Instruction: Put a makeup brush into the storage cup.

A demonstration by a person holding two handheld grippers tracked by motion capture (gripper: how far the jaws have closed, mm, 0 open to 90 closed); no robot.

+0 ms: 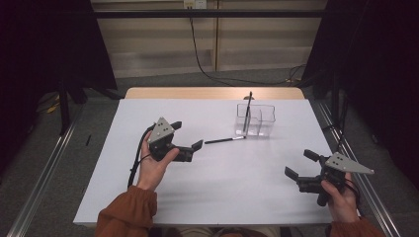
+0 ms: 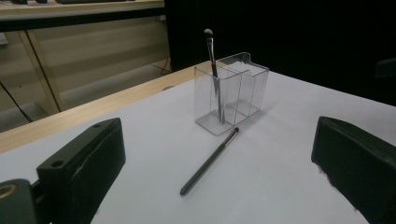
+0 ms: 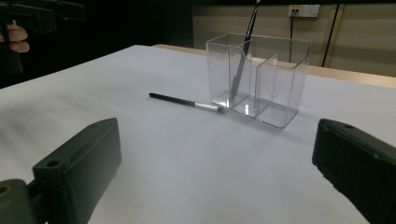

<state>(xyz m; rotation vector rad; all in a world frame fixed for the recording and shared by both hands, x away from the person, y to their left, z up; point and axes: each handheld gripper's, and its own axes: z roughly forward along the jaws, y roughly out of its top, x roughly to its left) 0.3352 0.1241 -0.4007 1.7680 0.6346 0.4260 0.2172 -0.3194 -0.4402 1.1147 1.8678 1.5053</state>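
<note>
A clear two-compartment holder stands on the white table. One makeup brush leans upright in its left compartment. A second black brush lies flat on the table, its tip touching the holder's base. My left gripper is open, held left of the lying brush with nothing between its jaws. At the table's right front, my right gripper is open and holds nothing.
A wooden strip runs along the table's far edge. Cables trail over the floor behind it. Metal rails flank the table on both sides, with dark curtains at left and right.
</note>
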